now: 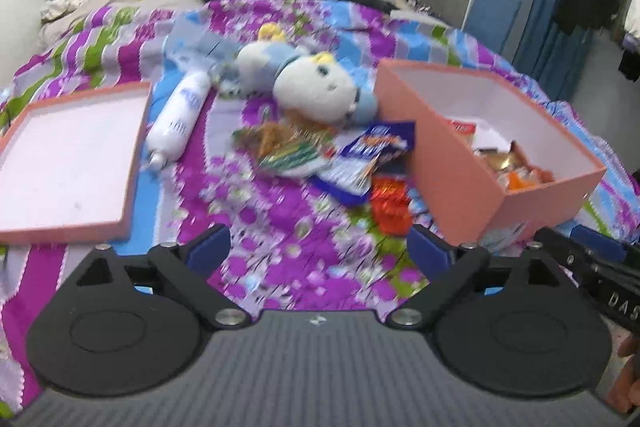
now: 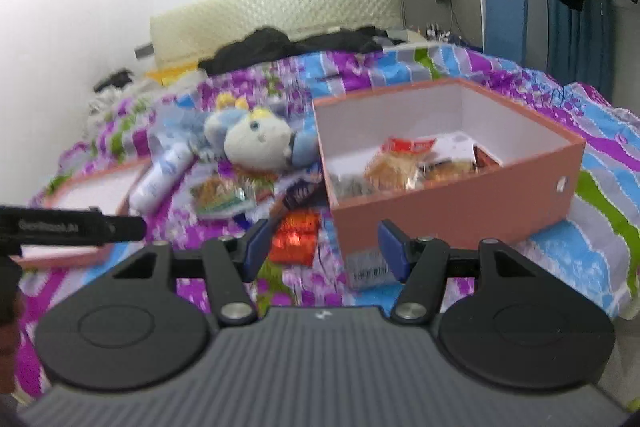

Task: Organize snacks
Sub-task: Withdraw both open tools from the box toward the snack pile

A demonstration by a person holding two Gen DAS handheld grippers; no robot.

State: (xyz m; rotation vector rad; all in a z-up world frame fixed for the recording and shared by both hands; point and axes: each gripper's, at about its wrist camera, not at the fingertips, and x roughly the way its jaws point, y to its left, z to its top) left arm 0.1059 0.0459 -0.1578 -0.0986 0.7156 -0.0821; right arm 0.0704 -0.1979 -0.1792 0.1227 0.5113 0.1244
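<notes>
Left wrist view: left gripper (image 1: 318,247) spread wide, nothing between its blue pads (image 1: 210,245), only floral bedspread (image 1: 280,267) beneath. Loose snacks lie ahead of the jaws on the bedspread: an orange-red packet (image 1: 390,205) nearest, just beyond the right-hand pad; a blue-and-white packet (image 1: 368,157) behind it; a green-and-orange packet (image 1: 280,147) to the left of that. None touches the gripper. Pink box (image 1: 460,183) stands open to the right of the packets, several wrapped snacks already inside at its near corner. Its lid (image 1: 132,163) lies upturned well to the left. White bottle (image 1: 180,115) and plush toy (image 1: 312,87) lie beyond the packets. The other tool's black finger enters at the right edge.

Right wrist view: right gripper (image 2: 322,247) partly open, empty. The orange-red packet (image 2: 296,237) sits just ahead of the gap, toward the left pad, not gripped; contact cannot be judged owing to blur. Box front wall (image 2: 440,211) rises directly ahead of the right pad, a barcode label at its bottom corner. Bagged snacks (image 2: 394,167) visible inside the box. Remaining packets (image 2: 222,197) lie further off to the left, below the plush toy (image 2: 256,143).
</notes>
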